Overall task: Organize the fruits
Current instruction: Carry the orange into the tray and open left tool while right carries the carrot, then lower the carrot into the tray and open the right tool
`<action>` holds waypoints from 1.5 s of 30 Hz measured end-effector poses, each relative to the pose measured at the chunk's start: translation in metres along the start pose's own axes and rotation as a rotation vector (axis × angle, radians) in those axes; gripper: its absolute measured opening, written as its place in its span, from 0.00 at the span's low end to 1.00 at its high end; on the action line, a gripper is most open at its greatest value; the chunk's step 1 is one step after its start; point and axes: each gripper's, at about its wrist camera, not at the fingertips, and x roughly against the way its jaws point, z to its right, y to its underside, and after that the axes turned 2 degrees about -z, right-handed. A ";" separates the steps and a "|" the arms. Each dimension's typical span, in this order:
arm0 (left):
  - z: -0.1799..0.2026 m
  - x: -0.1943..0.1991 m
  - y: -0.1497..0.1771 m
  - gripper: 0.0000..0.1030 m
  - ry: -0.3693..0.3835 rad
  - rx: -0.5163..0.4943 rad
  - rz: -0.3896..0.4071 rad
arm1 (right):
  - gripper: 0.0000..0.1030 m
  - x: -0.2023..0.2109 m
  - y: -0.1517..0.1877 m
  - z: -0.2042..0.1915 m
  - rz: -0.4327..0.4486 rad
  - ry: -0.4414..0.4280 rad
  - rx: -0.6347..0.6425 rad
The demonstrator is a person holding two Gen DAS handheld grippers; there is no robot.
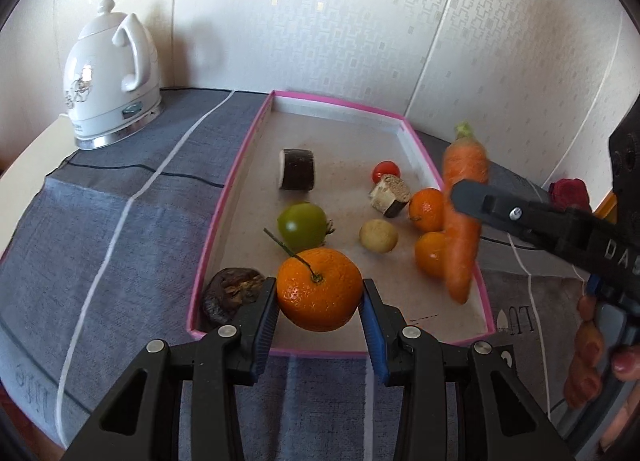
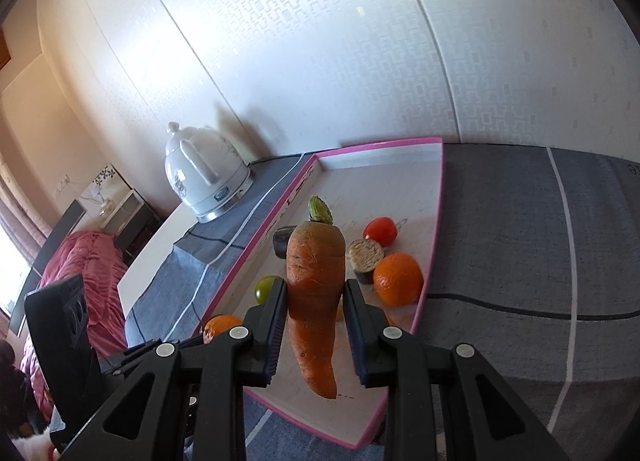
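We hold two pieces of produce above a pink-rimmed tray [image 1: 224,197] on the cloth-covered tabletop [image 1: 120,197]. Our left hand-held gripper [image 1: 320,301] clamps a large stemmed orange [image 1: 319,288] over the tray's near end. Our right hand-held gripper [image 2: 316,325] pinches a carrot [image 2: 316,301] at mid-length, leafy end away from us, over the tray's right side. Inside the tray lie a green tomato [image 1: 303,223], a red tomato [image 1: 386,170], two small oranges [image 1: 428,209] and eggplant pieces [image 1: 297,169]. We judge the carrot should go down first, into a bare patch of the tray, and be released low so it does not roll.
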 end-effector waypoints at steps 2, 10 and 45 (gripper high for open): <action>0.002 -0.003 -0.001 0.42 -0.009 -0.009 -0.002 | 0.28 -0.004 0.002 -0.001 -0.013 -0.005 0.002; -0.002 0.007 -0.004 0.69 0.004 0.007 0.035 | 0.27 -0.012 0.008 -0.004 -0.051 -0.018 0.021; -0.028 0.025 0.006 0.89 -0.213 0.089 0.029 | 0.27 -0.065 -0.006 -0.016 -0.055 0.027 0.060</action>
